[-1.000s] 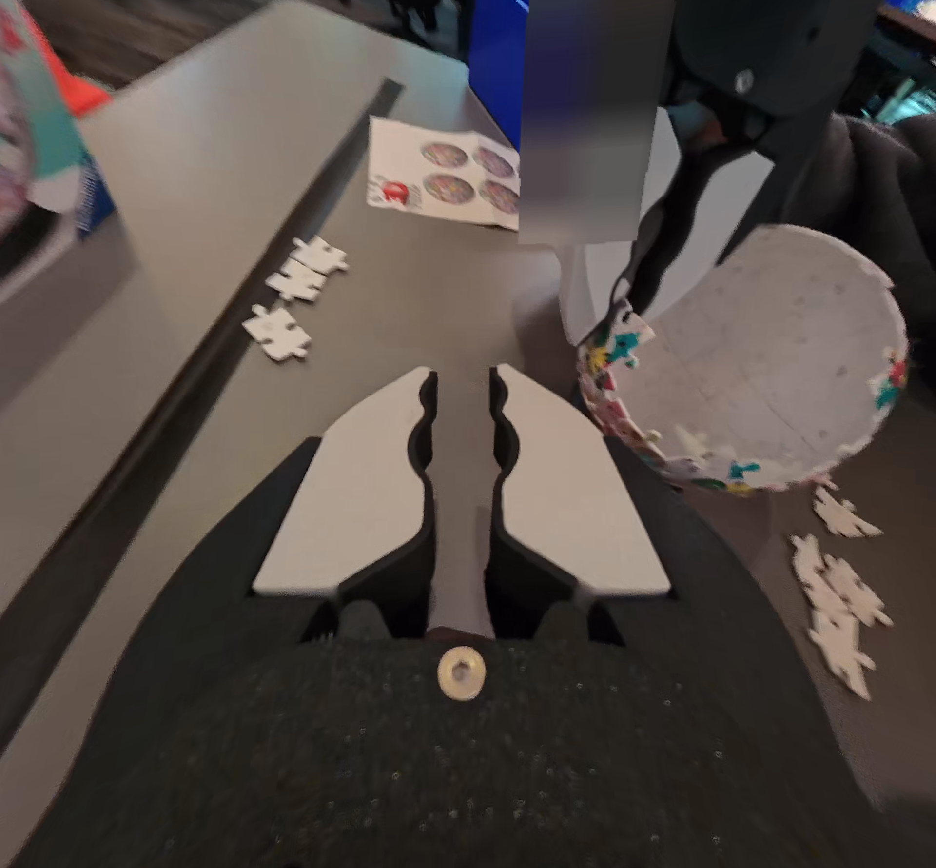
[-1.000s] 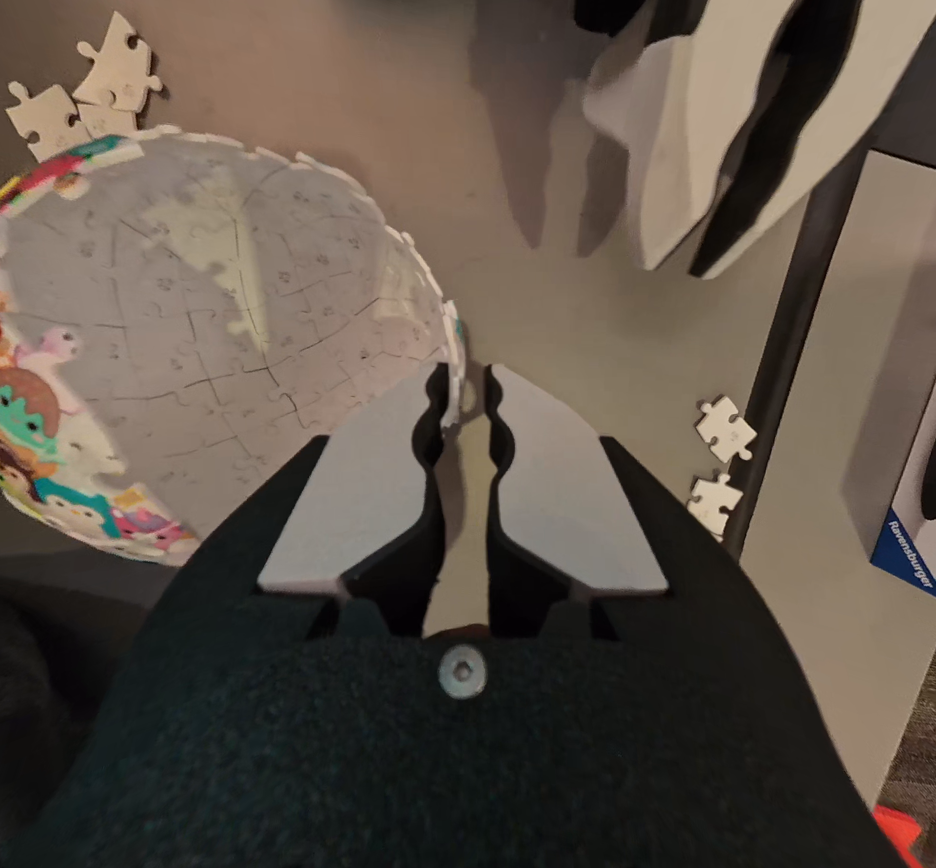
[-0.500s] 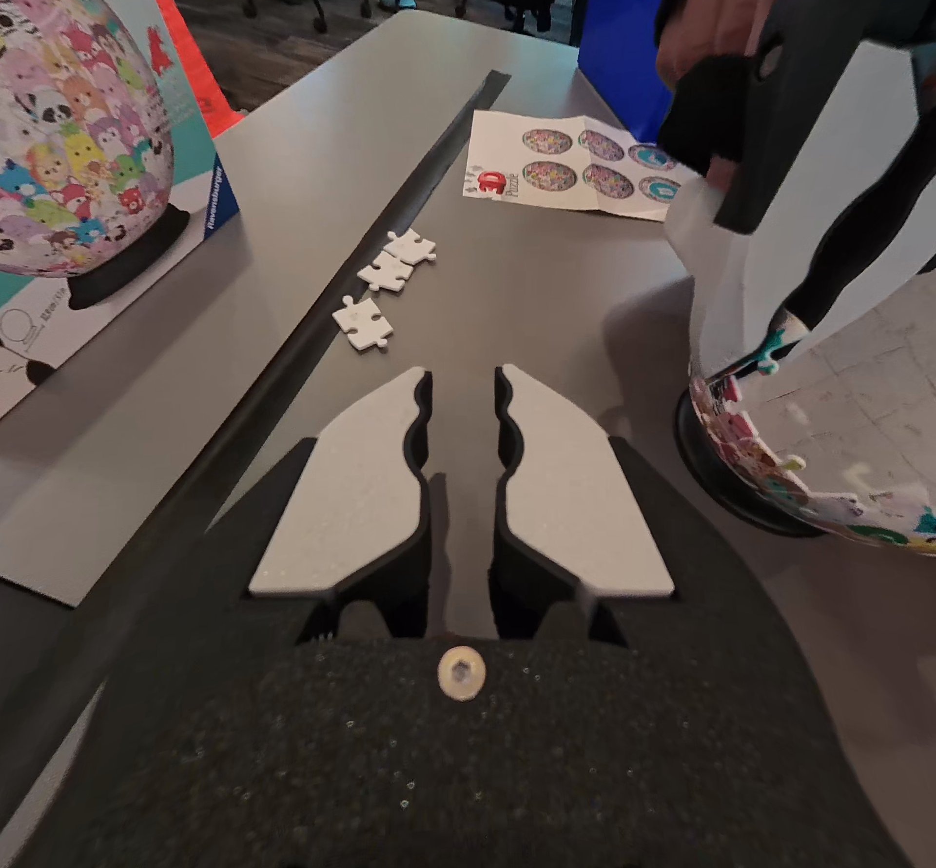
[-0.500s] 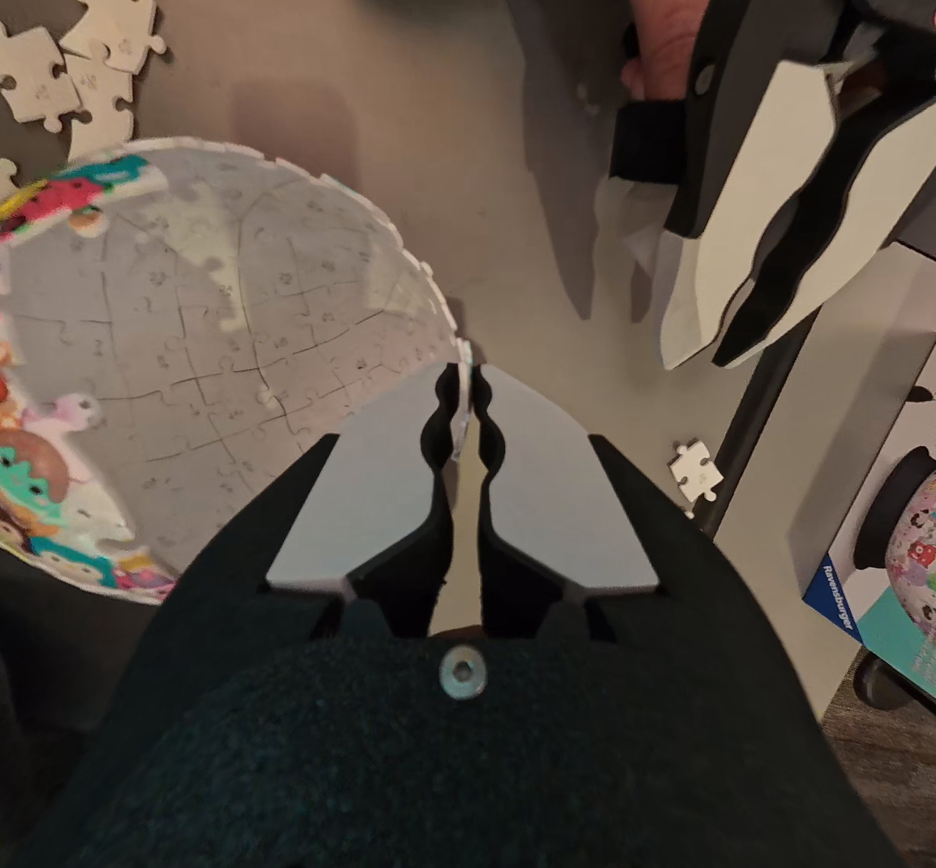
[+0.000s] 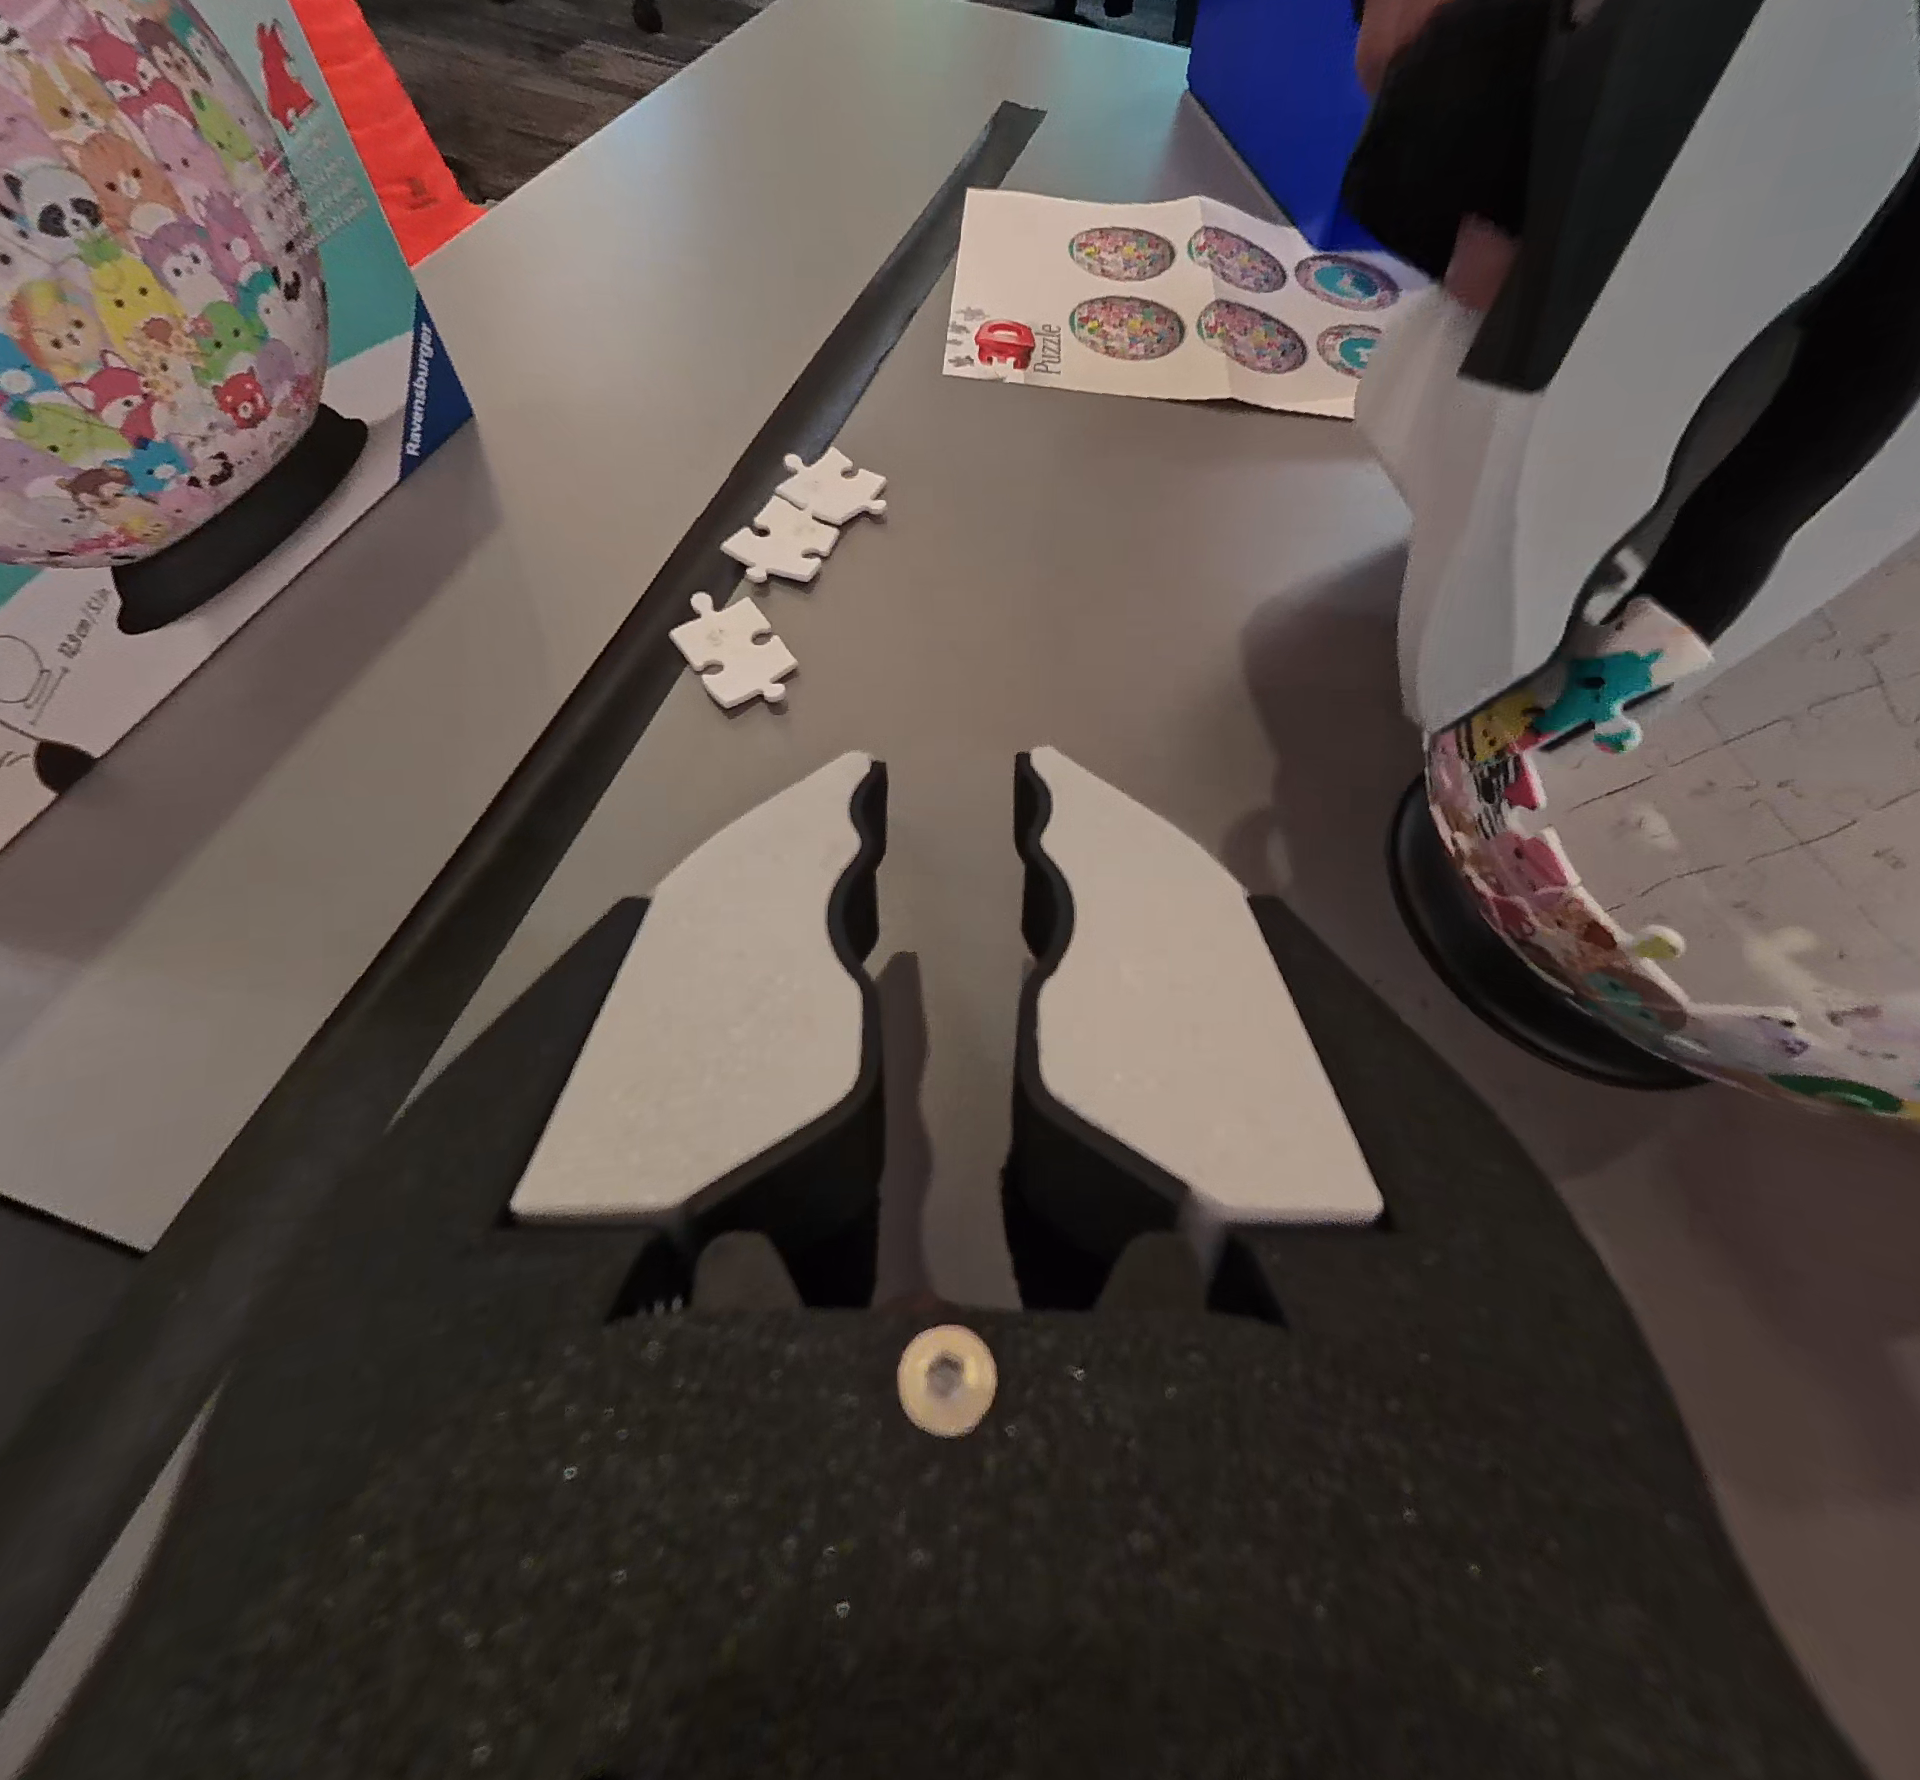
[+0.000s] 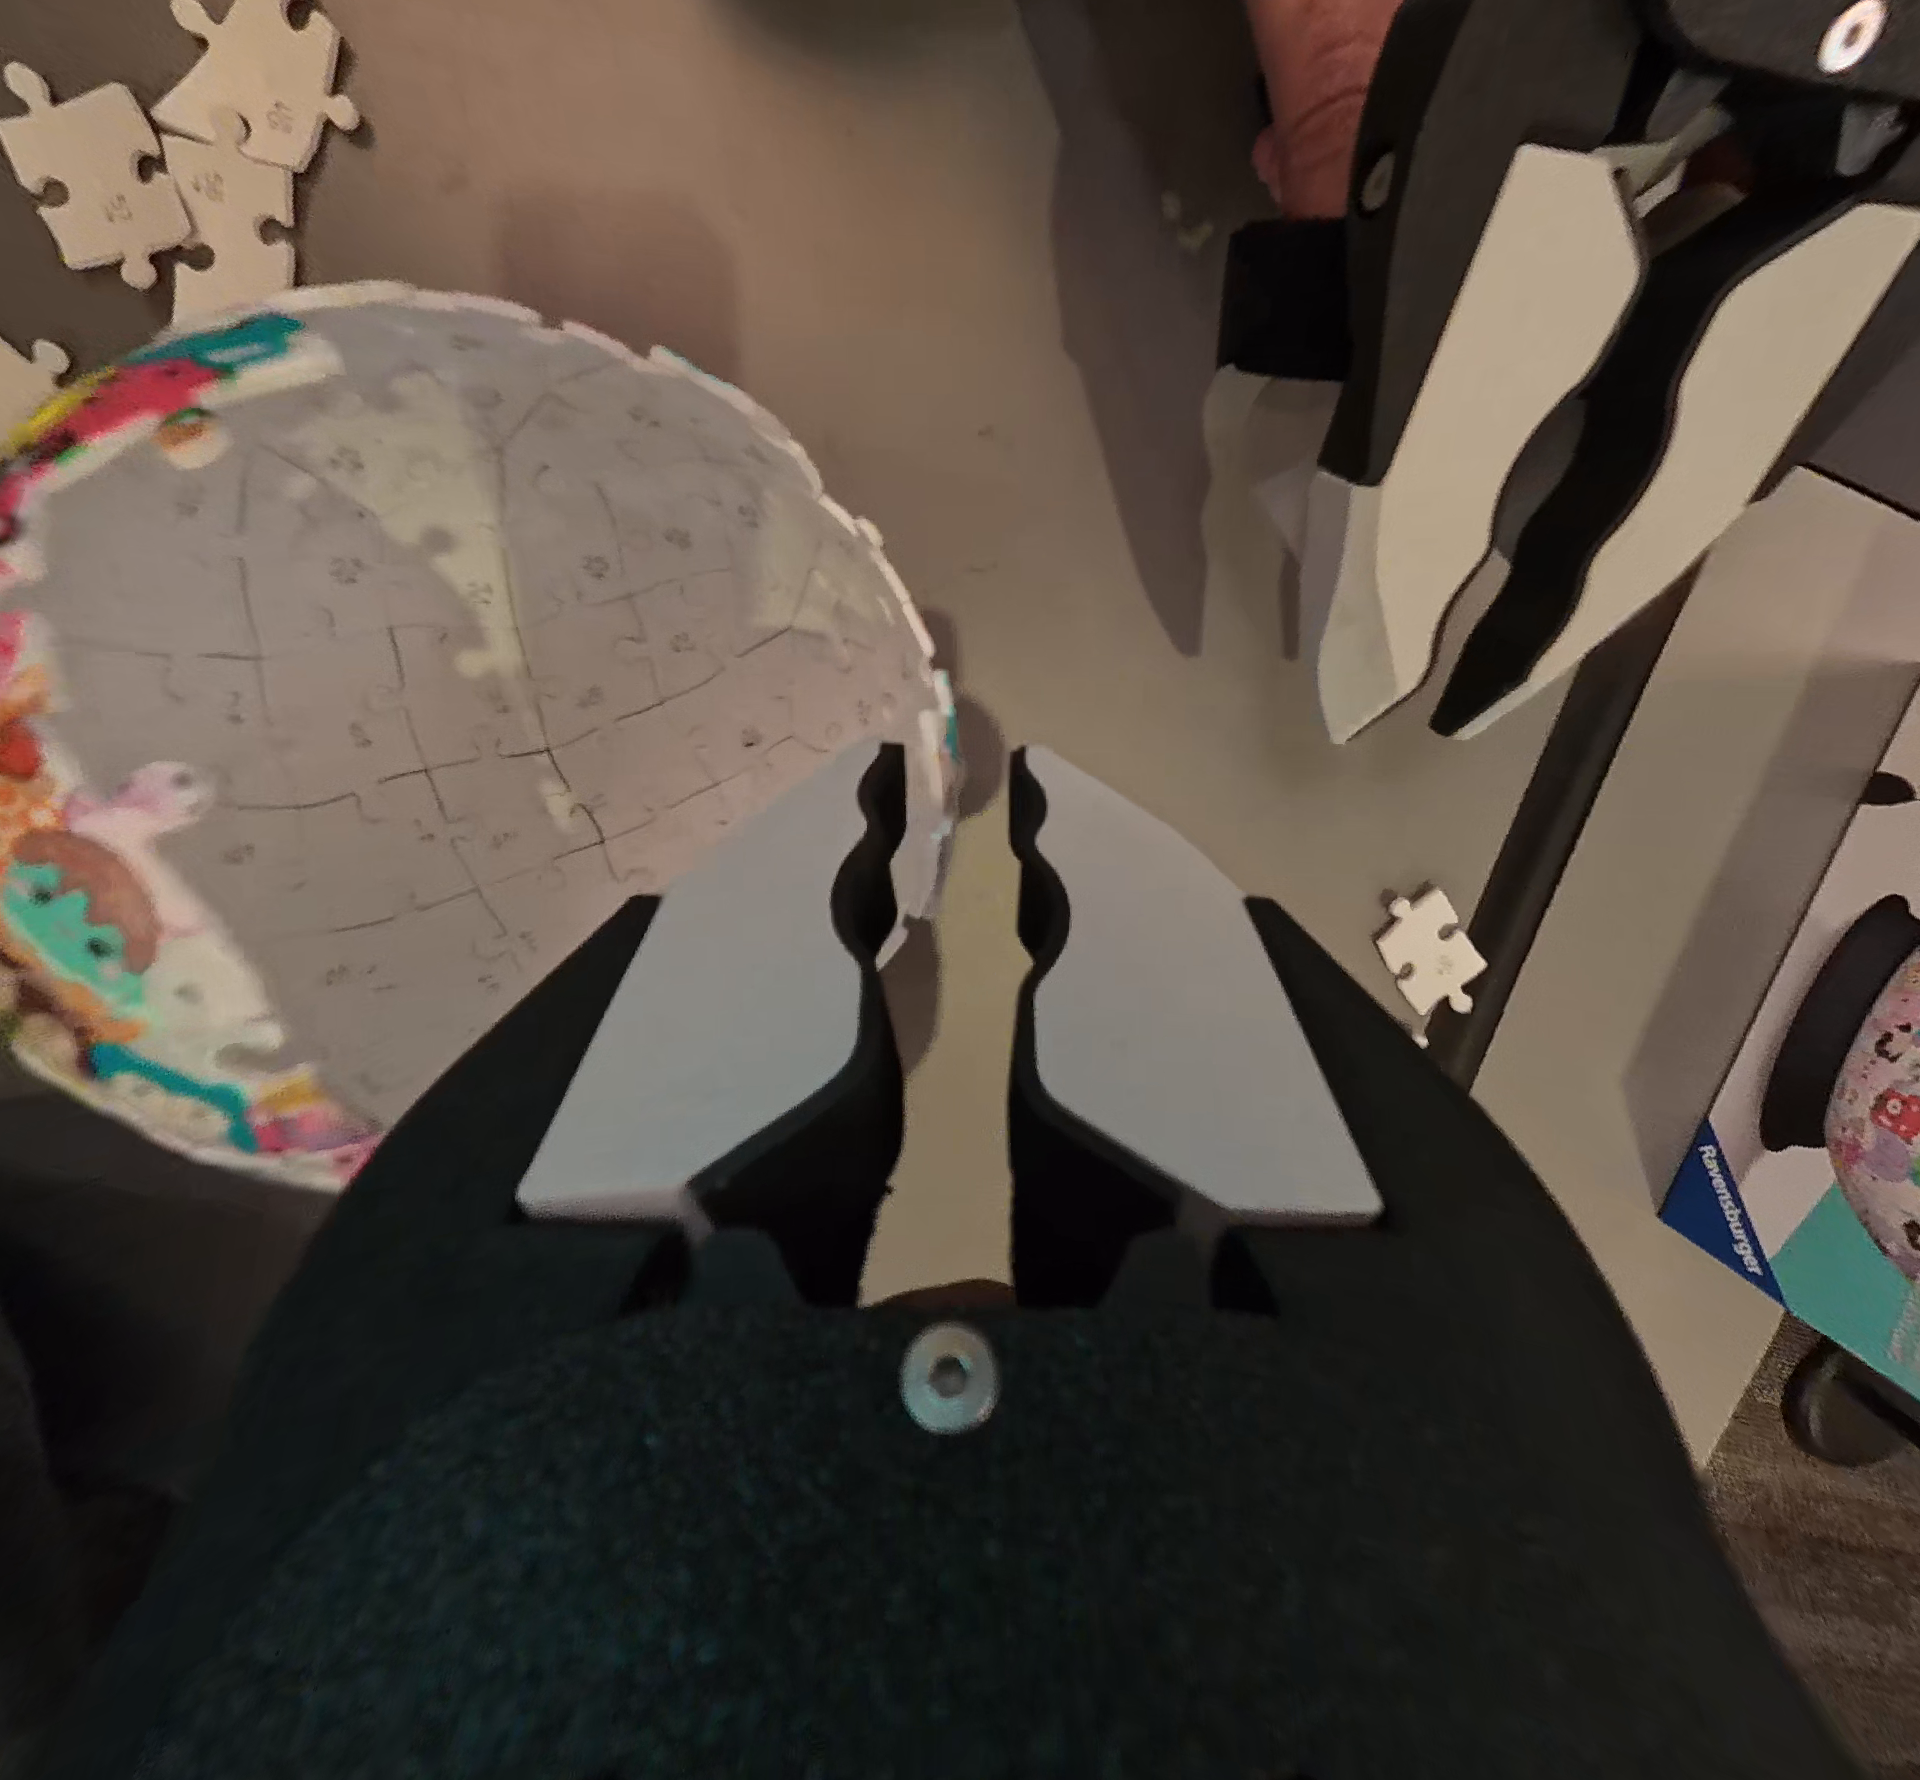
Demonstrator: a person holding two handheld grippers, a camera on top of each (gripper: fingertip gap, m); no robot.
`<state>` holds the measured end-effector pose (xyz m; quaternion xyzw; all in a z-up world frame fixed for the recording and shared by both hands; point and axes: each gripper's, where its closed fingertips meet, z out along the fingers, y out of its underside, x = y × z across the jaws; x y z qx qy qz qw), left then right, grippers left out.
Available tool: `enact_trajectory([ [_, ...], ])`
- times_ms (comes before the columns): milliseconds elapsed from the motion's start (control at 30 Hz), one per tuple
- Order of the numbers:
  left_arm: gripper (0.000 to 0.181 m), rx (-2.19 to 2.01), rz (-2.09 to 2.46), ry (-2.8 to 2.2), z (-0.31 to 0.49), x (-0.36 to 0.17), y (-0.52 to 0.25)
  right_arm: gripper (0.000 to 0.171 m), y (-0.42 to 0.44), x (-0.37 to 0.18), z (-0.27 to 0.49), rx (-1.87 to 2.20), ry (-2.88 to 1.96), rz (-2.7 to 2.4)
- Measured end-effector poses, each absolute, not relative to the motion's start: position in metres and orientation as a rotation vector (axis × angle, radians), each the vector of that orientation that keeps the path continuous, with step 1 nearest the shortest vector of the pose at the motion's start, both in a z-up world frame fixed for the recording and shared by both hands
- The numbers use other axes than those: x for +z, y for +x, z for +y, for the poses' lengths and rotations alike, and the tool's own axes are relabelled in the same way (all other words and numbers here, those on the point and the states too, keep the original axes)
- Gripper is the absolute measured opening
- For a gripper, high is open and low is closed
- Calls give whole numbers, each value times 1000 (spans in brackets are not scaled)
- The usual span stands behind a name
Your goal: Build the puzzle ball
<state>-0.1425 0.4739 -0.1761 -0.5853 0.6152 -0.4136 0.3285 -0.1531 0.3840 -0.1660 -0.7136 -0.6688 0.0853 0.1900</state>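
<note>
The half-built puzzle ball (image 6: 416,639) is an open shell, white inside and colourful outside. It sits on a black stand (image 5: 1455,982) at the right of the left wrist view (image 5: 1714,847). My right gripper (image 6: 958,764) is slightly open, with the ball's rim standing between its fingers against the left one. In the left wrist view its tips (image 5: 1621,650) are at a teal rim piece (image 5: 1590,691). My left gripper (image 5: 948,774) is open and empty over the dark table, left of the ball. It also shows in the right wrist view (image 6: 1403,722). Three white loose pieces (image 5: 732,650) lie ahead of it.
More loose pieces (image 6: 260,57) lie beyond the ball, and one (image 6: 1429,941) lies by the table seam (image 5: 727,483). The puzzle box (image 5: 156,276) stands on the left table. An instruction sheet (image 5: 1164,307) lies farther back, with a blue panel (image 5: 1278,68) behind it.
My right gripper was shut on the ball's rim half a second ago and its jaws have now parted. The ball went from tilted to sitting on its stand. My left gripper stayed open.
</note>
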Motion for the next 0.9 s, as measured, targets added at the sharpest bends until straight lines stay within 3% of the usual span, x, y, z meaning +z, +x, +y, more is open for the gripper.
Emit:
enact_trajectory([
  [200, 24, -1047, 1623, -1521, 473, -178, -142, 31, -137, -122, 383, 277, -1936, -1708],
  [533, 26, -1264, 1642, -1559, 445, -152, -153, 31, -88, -44, 394, 191, -1822, -1089],
  [800, 27, -1088, 1409, -1609, 458, -166, -170, 27, -111, -111, 376, 270, -1804, -1415],
  [900, 35, -1006, 1346, -1609, 467, -164, -172, 28, -118, -124, 382, 286, -1790, -1468],
])
